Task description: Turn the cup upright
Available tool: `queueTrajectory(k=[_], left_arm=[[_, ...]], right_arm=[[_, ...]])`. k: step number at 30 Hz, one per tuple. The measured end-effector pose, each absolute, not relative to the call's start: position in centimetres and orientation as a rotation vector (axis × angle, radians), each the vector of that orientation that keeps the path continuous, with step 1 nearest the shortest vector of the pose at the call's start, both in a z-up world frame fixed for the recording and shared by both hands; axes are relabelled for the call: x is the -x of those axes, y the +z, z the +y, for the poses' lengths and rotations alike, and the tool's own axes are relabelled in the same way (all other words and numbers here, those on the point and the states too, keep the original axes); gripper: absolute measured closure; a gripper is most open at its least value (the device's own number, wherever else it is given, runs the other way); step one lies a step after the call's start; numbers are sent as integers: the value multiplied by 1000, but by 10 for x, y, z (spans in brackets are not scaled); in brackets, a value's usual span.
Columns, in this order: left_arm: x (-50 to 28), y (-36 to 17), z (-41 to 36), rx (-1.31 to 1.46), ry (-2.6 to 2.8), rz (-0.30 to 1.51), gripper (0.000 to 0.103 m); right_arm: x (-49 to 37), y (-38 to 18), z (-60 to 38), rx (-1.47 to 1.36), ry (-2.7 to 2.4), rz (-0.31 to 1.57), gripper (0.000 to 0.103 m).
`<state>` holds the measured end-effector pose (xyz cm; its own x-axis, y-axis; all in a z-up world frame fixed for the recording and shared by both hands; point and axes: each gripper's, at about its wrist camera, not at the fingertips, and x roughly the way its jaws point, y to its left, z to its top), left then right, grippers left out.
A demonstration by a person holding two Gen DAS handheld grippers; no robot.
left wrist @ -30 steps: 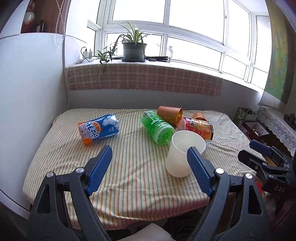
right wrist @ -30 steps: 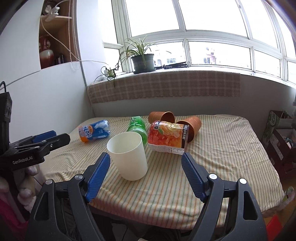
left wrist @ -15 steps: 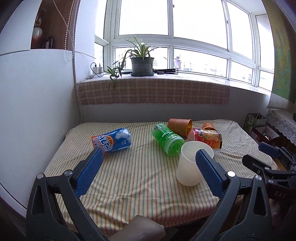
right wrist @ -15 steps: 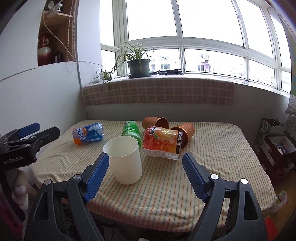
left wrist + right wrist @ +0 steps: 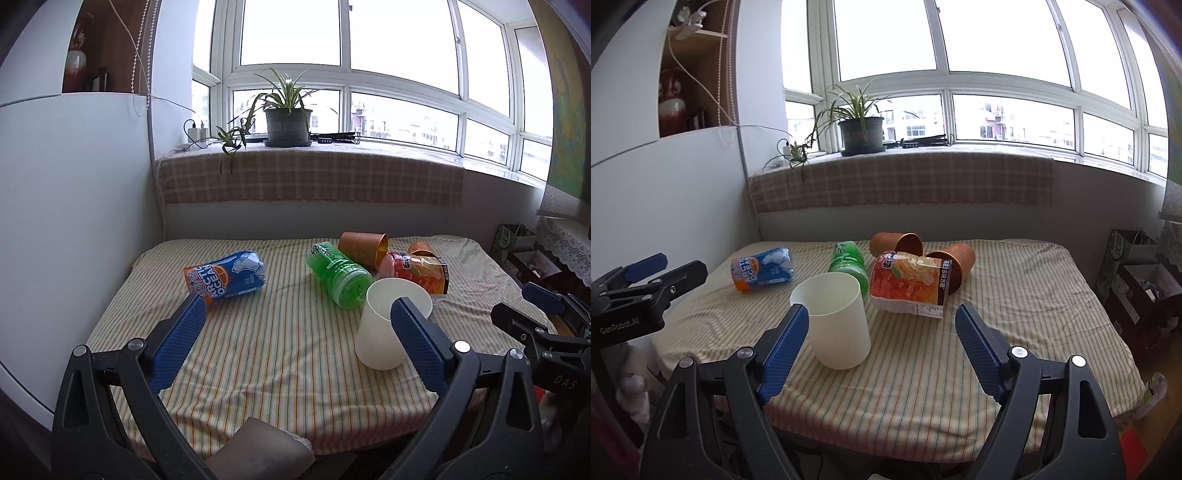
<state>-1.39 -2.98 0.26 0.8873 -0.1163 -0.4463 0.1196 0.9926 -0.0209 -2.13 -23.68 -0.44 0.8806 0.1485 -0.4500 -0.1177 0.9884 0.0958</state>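
A white cup (image 5: pixel 384 332) (image 5: pixel 834 321) stands upright, mouth up, near the front of the striped table. Behind it several cups lie on their sides: a blue and orange one (image 5: pixel 225 277) (image 5: pixel 762 269), a green one (image 5: pixel 338 275) (image 5: pixel 849 264), a red-orange printed one (image 5: pixel 417 271) (image 5: pixel 908 286) and two brown ones (image 5: pixel 362 247) (image 5: pixel 895 242) (image 5: pixel 955 264). My left gripper (image 5: pixel 295 338) is open and empty, held back over the front edge. My right gripper (image 5: pixel 882 343) is open and empty, also at the front edge; it shows at the right of the left wrist view (image 5: pixel 543 317).
The table with a striped cloth (image 5: pixel 277 350) (image 5: pixel 1015 295) stands against a white partition on the left (image 5: pixel 74 203). A sill with a checked cloth and a potted plant (image 5: pixel 288 122) runs behind. Boxes and furniture (image 5: pixel 1137 273) crowd the floor at the right.
Both grippers have drawn back and risen from the table, so the table looks farther away. The white cup and the lying cups have not moved.
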Motion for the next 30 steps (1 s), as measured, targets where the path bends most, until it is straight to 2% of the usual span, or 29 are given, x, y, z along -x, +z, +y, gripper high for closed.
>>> queueTrajectory(k=[30], left_arm=[[12,-3,-30,-4,-112,472,1]], right_arm=[[17,-11,-237,-79,141,500,21]])
